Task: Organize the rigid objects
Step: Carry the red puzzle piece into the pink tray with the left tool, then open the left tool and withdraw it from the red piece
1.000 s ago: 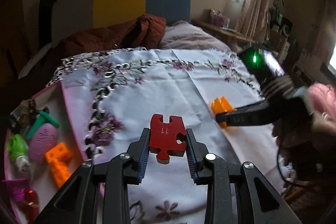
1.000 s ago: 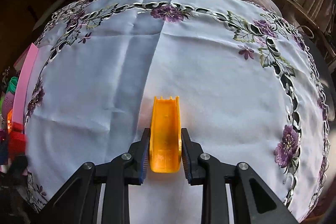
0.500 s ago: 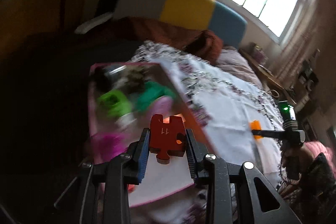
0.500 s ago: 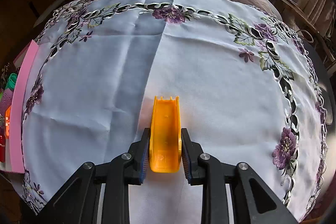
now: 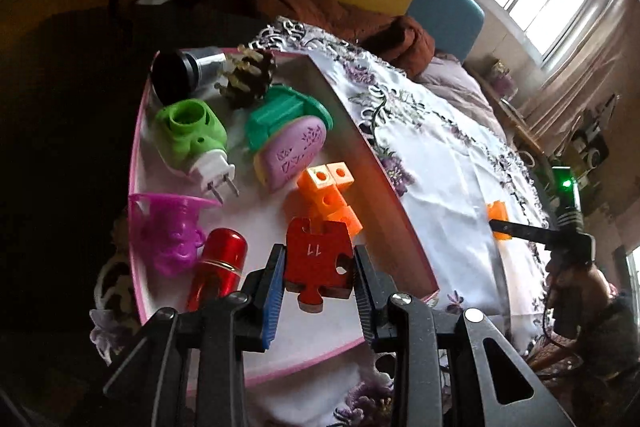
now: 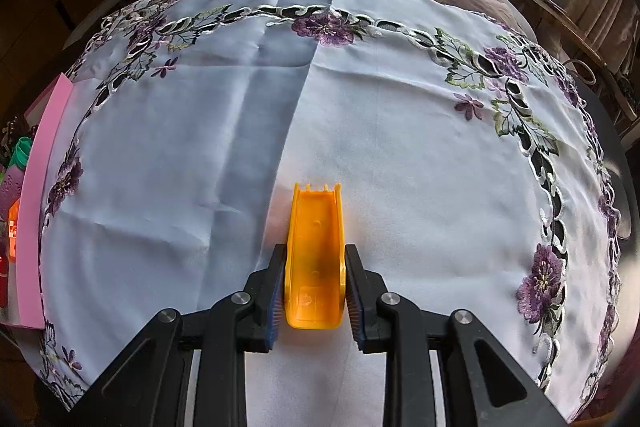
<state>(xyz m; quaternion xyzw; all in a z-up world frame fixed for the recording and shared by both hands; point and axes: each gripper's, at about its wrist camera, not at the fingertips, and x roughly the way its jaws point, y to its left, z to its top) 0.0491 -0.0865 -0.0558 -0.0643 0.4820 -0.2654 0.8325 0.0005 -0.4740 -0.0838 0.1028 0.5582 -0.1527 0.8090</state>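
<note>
Left gripper (image 5: 318,277) is clamped on the red puzzle piece (image 5: 318,261), hanging over the pink tray (image 5: 384,183), I'd guess for a drop. Right gripper (image 6: 314,283) pinches the orange chute (image 6: 316,259) on the tablecloth (image 6: 200,147), well right of that tray, probably next.

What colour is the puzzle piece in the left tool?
Red, with a white "11" printed on it. The puzzle piece shows best in the left wrist view.

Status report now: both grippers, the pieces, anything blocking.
Left gripper shut on red puzzle piece, over the pink tray. Right gripper shut on orange piece at the tablecloth. Orange blocks crowd the drop spot.
</note>
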